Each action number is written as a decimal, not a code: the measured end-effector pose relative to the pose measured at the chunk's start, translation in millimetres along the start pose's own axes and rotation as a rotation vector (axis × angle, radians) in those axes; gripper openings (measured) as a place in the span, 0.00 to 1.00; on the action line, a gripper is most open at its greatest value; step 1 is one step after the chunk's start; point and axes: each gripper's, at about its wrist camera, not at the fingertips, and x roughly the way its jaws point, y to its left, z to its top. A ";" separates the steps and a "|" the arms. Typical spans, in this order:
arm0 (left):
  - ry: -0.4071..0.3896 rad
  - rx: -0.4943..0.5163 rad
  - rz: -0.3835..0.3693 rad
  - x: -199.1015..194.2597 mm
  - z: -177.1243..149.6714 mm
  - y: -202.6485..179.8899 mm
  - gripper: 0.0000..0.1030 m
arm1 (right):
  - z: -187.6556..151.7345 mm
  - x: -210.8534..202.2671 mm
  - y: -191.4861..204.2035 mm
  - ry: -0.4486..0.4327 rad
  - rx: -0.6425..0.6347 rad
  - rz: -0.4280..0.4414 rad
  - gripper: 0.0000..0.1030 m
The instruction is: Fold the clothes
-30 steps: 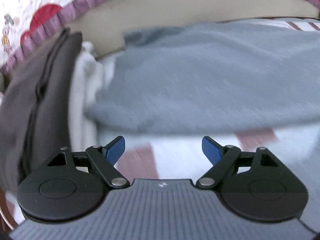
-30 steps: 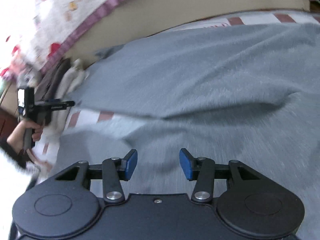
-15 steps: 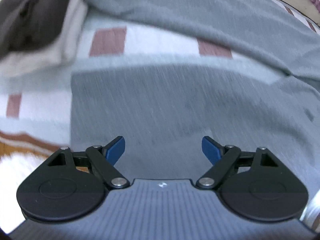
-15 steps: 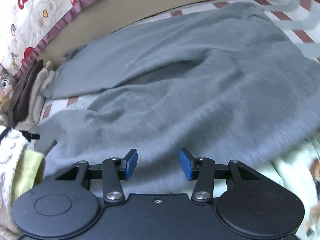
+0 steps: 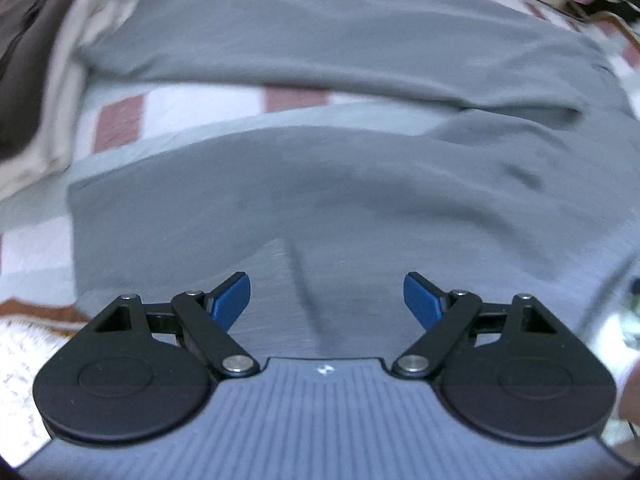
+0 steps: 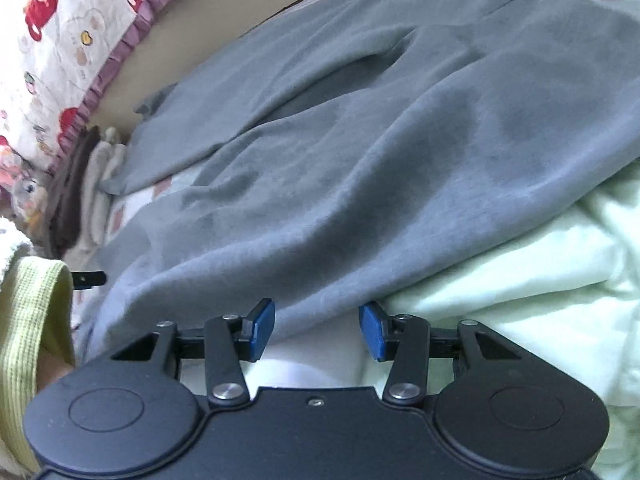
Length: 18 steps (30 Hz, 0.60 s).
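We see a grey sweatshirt (image 5: 340,184) spread across the bed's checked sheet (image 5: 192,100), one sleeve stretched out behind. Our left gripper (image 5: 327,298) hovers over it, jaws wide apart and empty. Our right gripper (image 6: 317,330) sits at its hem beside a pale green blanket (image 6: 520,280), jaws parted, gripping nothing.

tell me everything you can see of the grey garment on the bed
The grey garment looks like soft, fleecy knit, plain mid grey with no visible print. It lies spread and rumpled on the checked bedsheet, with long creases and a deep fold where one long part lies beside the body. Its far end nears a folded cream and brown pile; its near edge overlaps a pale green blanket. Neither gripper grips it.
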 end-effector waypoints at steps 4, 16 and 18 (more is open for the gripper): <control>0.015 0.091 -0.093 -1.2 -11.3 -15.6 0.82 | 0.0 9.3 0.1 -0.020 0.041 0.051 0.51; -0.056 0.182 -0.135 -19.1 -45.0 -18.1 0.81 | 7.6 -3.5 5.9 -0.186 0.018 0.165 0.08; -0.073 0.210 -0.177 -16.7 -47.2 -22.4 0.81 | 12.5 -9.6 8.5 -0.220 0.006 0.197 0.07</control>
